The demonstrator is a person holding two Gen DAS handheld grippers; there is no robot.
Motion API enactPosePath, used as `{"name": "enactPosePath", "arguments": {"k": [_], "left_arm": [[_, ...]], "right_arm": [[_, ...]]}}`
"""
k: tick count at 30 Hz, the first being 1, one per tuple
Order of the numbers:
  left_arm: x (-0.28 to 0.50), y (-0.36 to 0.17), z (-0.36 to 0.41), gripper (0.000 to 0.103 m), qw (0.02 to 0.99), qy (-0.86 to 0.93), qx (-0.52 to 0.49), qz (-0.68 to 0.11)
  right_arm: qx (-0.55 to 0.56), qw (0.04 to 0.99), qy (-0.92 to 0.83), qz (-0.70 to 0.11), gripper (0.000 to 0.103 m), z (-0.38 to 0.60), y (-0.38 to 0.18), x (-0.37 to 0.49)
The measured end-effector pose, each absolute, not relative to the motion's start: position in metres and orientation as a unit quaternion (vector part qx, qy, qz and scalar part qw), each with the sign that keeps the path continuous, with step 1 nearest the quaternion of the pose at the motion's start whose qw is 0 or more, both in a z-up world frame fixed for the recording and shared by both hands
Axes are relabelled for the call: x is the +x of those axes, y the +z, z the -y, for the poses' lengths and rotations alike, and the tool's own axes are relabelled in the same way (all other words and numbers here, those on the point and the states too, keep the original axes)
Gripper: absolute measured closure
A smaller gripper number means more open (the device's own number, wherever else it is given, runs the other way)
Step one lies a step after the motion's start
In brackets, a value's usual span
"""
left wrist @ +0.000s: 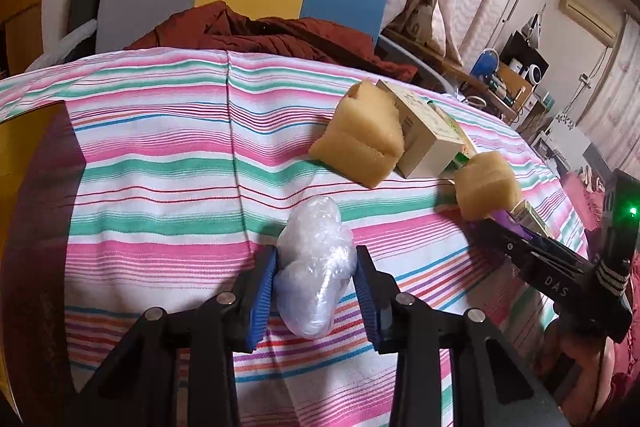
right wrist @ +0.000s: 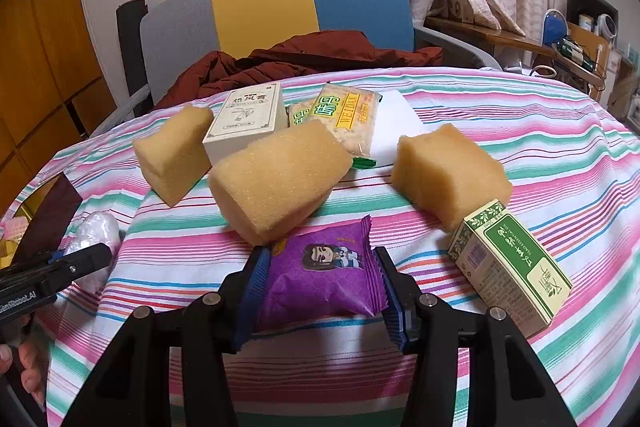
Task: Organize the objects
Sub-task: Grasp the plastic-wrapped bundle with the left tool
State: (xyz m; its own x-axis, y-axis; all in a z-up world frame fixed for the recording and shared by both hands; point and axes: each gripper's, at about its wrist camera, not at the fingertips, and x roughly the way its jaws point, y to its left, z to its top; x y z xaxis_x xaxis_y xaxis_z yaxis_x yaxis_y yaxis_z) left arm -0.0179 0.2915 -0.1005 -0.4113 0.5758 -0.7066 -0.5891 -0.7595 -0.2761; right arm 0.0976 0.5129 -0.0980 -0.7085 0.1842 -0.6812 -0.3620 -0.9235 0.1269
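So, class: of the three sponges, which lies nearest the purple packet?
The middle sponge: its lower corner meets the purple packet. The left sponge and right sponge lie farther off.

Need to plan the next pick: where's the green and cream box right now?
In the right wrist view, the green and cream box lies on the striped cloth, right of the purple snack packet, just below the rightmost sponge.

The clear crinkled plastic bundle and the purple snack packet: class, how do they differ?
The clear crinkled plastic bundle is see-through, lumpy and unprinted; the purple snack packet is opaque, flat and printed with a cartoon figure. The bundle sits in the left gripper, the packet in the right gripper. Both lie on the striped cloth.
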Motion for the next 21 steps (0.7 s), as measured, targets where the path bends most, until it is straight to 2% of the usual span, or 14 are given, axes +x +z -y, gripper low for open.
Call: {"name": "enactPosePath", "arguments": {"k": [9,14,21], "left_arm": [[0.006,-0.102,-0.280,0.066,0.365,0.842,-0.397,-0.021],[0.016,-0.102,-0.274,0.066,0.376,0.840,-0.391,-0.024],[0.027,-0.102,-0.266,0.066,0.390,0.836,-0.385,-0.022]], "right_arm": [[-0.342,0.128,0.921,-0.137,0.056,-0.502,-0.094,0.108],[-0.338,0.100,0.917,-0.187,0.057,-0.488,-0.096,0.122],[-0.333,0.067,0.918,-0.204,0.058,-0.458,-0.085,0.132]]}}
